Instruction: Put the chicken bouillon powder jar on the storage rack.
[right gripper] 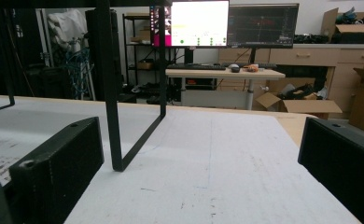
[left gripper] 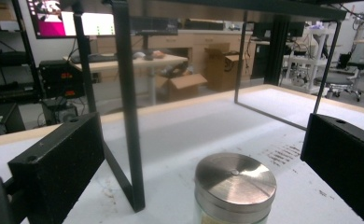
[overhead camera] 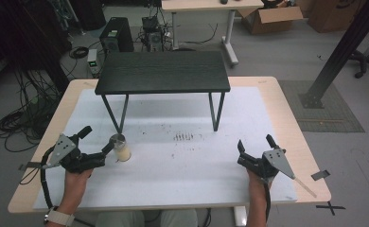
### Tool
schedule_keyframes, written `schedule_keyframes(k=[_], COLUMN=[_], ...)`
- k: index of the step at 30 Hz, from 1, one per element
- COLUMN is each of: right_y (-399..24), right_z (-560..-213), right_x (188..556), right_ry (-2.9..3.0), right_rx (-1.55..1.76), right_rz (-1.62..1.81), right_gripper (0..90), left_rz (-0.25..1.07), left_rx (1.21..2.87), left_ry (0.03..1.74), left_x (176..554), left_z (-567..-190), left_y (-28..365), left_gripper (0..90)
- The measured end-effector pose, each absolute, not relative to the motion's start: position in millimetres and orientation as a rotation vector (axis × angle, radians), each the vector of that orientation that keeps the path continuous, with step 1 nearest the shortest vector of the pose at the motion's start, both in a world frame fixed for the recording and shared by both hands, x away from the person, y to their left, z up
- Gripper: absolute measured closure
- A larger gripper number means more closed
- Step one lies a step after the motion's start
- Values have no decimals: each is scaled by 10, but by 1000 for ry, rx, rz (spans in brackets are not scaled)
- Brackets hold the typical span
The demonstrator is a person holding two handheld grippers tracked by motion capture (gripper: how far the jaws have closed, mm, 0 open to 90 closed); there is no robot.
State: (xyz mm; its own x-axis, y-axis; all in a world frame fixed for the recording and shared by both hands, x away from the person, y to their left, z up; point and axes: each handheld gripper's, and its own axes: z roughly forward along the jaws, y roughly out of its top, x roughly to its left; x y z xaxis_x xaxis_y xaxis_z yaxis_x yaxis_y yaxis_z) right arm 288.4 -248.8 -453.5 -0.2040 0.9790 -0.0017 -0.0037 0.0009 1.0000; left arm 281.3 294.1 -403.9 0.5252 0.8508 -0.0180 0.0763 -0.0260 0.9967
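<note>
**Left claw open around a lidded jar, right claw idle**

Low in the left half of the high view, the left claw (overhead camera: 99, 140) stands spread wide, and a small glass jar (overhead camera: 120, 148) with a pale filling and a round metal lid sits right at its tips, one jaw tip touching or nearly touching the lid's edge. Its own gripper view puts the jar (left gripper: 234, 189) at bottom centre, between the two black jaws but apart from both, so nothing is gripped. The jar stands upright on the white mat of the worktop (overhead camera: 182, 165), just in front of the left front leg of a small black stand (overhead camera: 163, 72) that occupies the upper middle of the frame; that leg rises close beside the jar in the left gripper view.

Over in the lower right of the high view, the right claw (overhead camera: 255, 142) is also spread open and holds nothing, hovering near the mat, well apart from the jar. A patch of dark specks (overhead camera: 183, 137) marks the mat at centre.
</note>
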Motion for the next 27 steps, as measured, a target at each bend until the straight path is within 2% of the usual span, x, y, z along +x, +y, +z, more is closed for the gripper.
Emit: schedule_keyframes(k=[27], right_y=[-2489], right_z=[-4534], right_x=[2887], right_ry=[1360], right_rx=[1105], right_rz=[1359], right_gripper=[0], left_rz=[723], left_rx=[1588], left_ry=[865], left_x=[2943], left_z=[-4264], left_y=[2750], left_gripper=[4])
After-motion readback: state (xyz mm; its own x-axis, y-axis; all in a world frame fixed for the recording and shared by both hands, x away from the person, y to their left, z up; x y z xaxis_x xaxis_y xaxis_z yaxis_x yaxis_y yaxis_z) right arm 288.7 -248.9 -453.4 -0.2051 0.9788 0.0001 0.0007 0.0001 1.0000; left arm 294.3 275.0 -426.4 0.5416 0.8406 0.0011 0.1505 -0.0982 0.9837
